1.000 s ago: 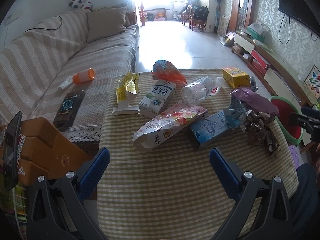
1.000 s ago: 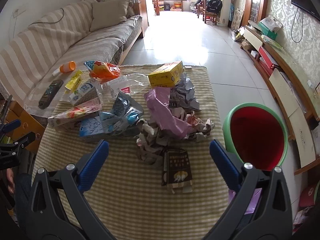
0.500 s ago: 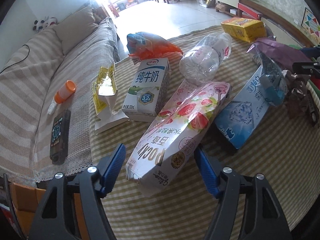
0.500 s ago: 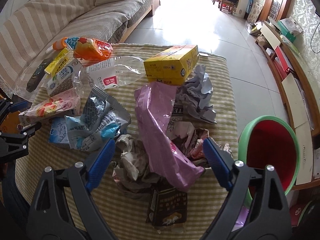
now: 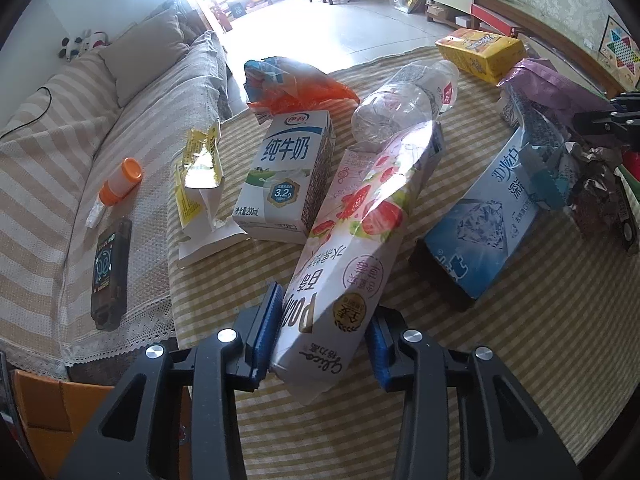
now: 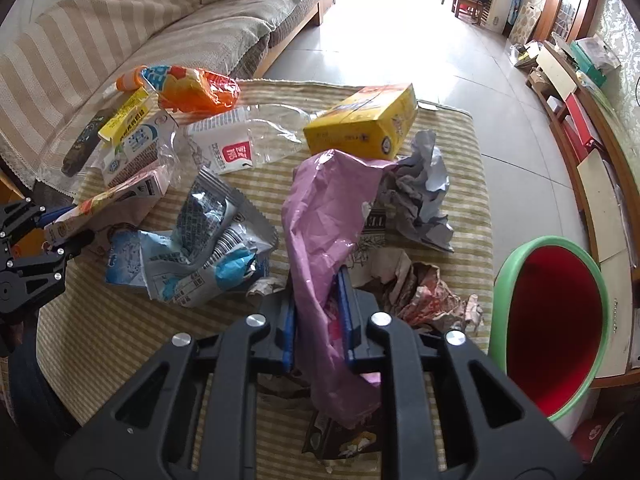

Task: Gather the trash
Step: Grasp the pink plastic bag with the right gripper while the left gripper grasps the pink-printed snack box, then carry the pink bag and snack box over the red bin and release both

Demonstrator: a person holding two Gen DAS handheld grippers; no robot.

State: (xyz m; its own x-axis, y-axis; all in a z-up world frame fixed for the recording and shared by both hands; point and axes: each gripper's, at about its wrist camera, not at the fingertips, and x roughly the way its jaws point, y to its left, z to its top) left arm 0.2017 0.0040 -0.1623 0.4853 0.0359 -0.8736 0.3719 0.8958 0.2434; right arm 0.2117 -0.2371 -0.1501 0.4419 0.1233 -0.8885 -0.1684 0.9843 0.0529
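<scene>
where the left gripper (image 5: 320, 336) has just closed, its jaws are clenched on the near end of the pocky box (image 5: 352, 240); the box lies on the checked worktop (image 5: 520, 340), its long axis running from the jaws up and away to the right toward the clear bottle (image 5: 404, 100), which touches its far end; the milk carton (image 5: 284, 176) lies just beside the box on the left, the blue box (image 5: 480, 236) near it on the right, both roughly parallel to it; a torn yellow packet (image 5: 200, 176) sits further left at the worktop's edge, an orange bag (image 5: 296, 84) behind the carton; the right gripper (image 6: 316, 320) has likewise just closed, jaws grasping the pink bag (image 6: 328, 216), a crumpled strip whose long axis runs from below the jaws up and away toward the yellow box (image 6: 360, 124); crumpled paper (image 6: 424, 296) crowds the bag on the right, a silver-blue wrapper (image 6: 212, 240) on the left, a dark packet (image 6: 344, 440) under its near end; the green bin (image 6: 600, 320) with a red inside stands beside the worktop on the right, mouth tilted toward the camera.
</scene>
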